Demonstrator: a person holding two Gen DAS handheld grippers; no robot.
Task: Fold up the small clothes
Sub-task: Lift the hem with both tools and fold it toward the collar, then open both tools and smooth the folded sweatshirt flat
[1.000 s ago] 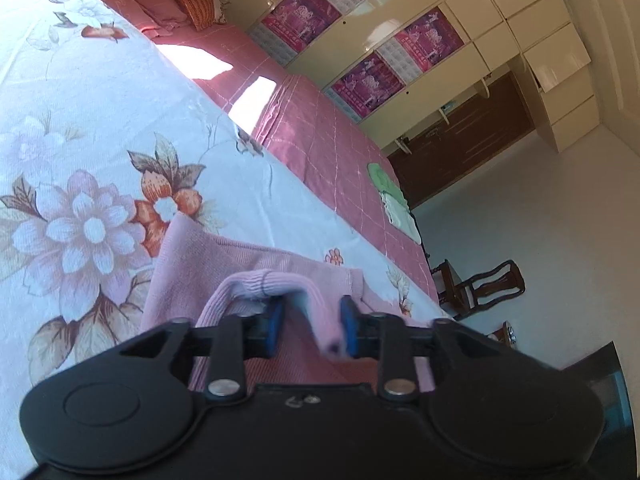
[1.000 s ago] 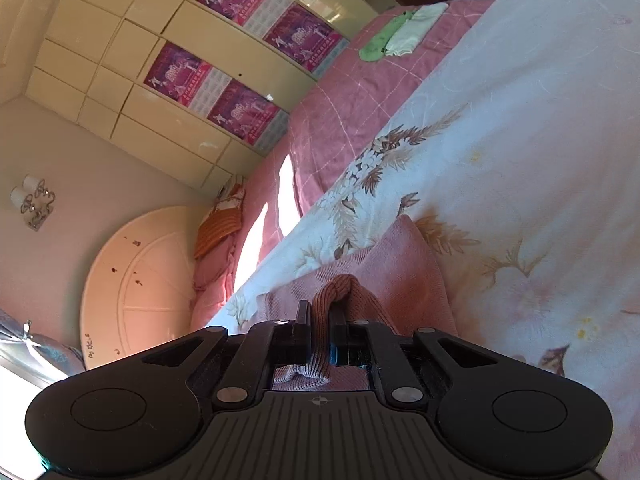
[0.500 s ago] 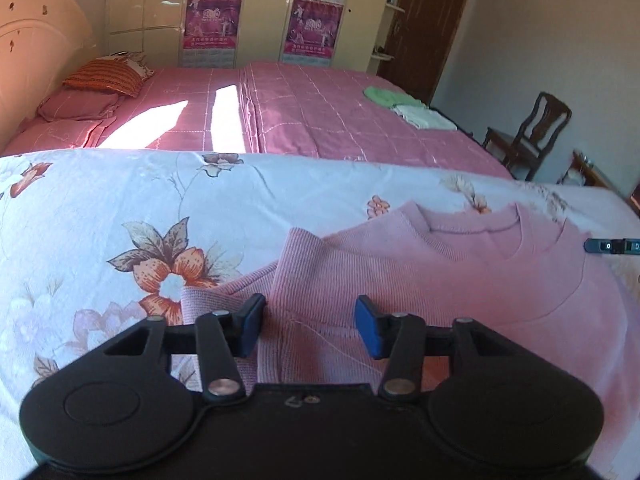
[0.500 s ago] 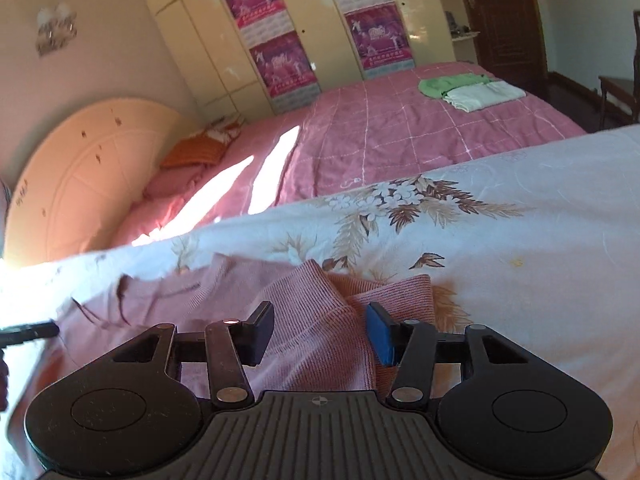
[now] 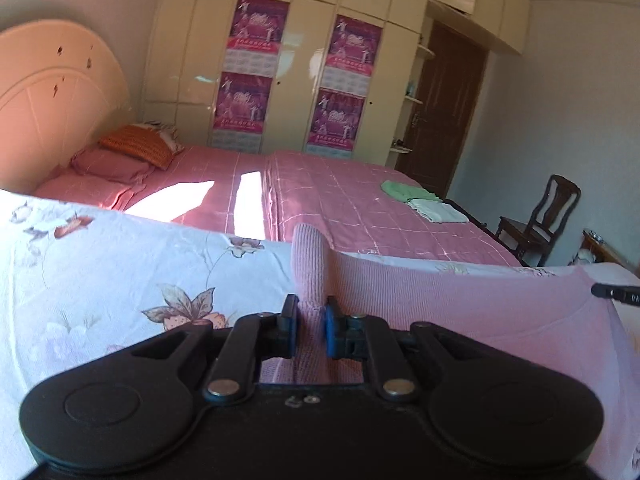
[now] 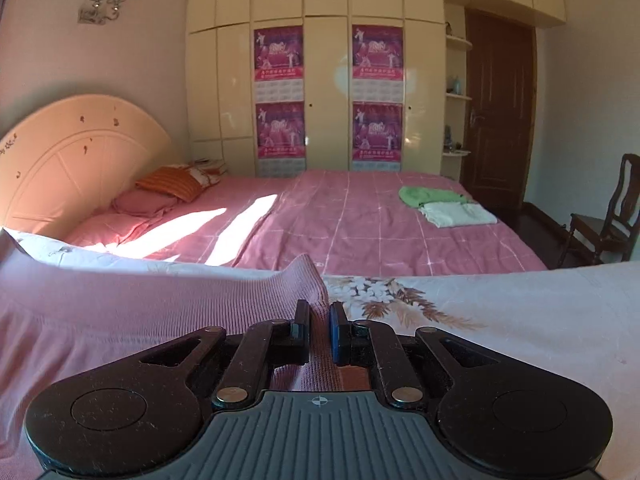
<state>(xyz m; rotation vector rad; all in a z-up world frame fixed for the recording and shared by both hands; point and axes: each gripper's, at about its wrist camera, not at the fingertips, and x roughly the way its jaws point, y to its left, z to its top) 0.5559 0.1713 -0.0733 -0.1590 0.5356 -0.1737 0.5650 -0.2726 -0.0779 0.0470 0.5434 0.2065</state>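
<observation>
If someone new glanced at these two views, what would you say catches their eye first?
Probably the pink knit sweater, stretched across the floral sheet in the foreground, with the left claw and right claw each shut on a pinched ridge of it. Behind lies the pink bed, sunlit, with four magenta posters on the wardrobe.

Sweater on quilt, nearest. Behind: bed; pillows at its left by headboard; folded clothes at its right. Wardrobe behind bed; door, chair right.
</observation>
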